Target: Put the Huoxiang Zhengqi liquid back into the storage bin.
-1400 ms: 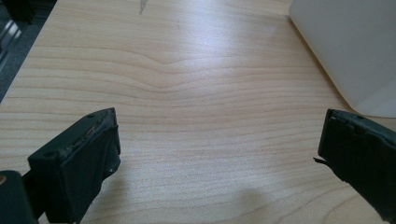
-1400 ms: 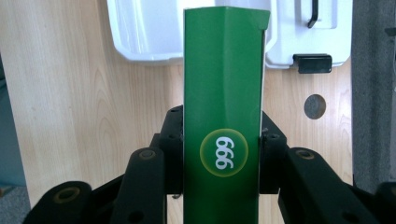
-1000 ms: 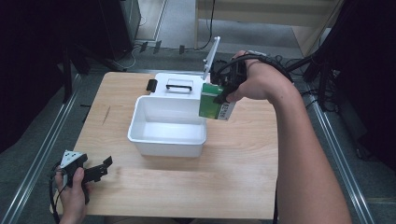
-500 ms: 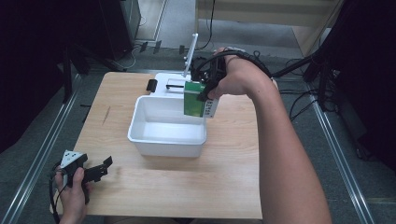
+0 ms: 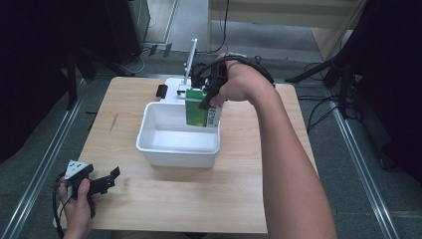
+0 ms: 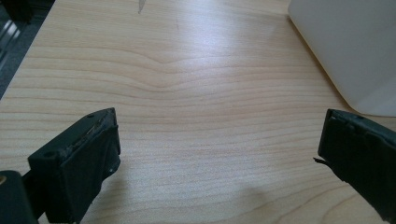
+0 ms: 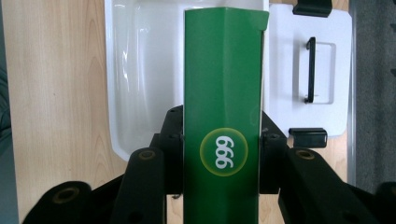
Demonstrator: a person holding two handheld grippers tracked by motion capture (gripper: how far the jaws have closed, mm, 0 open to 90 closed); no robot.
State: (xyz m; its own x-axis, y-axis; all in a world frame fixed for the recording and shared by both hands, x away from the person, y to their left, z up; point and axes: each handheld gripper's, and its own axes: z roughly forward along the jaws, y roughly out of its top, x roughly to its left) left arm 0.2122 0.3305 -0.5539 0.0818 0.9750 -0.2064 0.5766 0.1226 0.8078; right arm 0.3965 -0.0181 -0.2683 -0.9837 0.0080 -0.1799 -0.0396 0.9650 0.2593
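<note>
Over the far right part of the white tub (image 5: 149, 144), my right gripper (image 5: 211, 94) holds a green carton (image 5: 196, 107) upright, its lower end hanging above the tub's inside, clear of the floor of it as far as I can tell. In the right gripper view my jaws are clamped on the two narrow sides of the green carton (image 7: 222, 93), one pad pressed flat on each side, and a round yellow-ringed badge with white figures faces the camera. Past the carton's end I look straight down into the white tub (image 7: 135, 70), and just beside the tub lies its flat white lid (image 7: 327, 60) with a black handle (image 7: 310, 70) and black clips at its edges. In the high view the lid (image 5: 174, 87) lies on the bench (image 5: 149, 209) touching the tub's far wall.

At the near left corner of the bench, my left gripper (image 5: 107, 180) rests low, well apart from the tub. In the left gripper view its jaws stand wide with nothing between them, only bare wood grain of the bench (image 6: 187, 93) below, and a corner of the tub's outer wall (image 6: 355, 51) stands ahead on the right.
</note>
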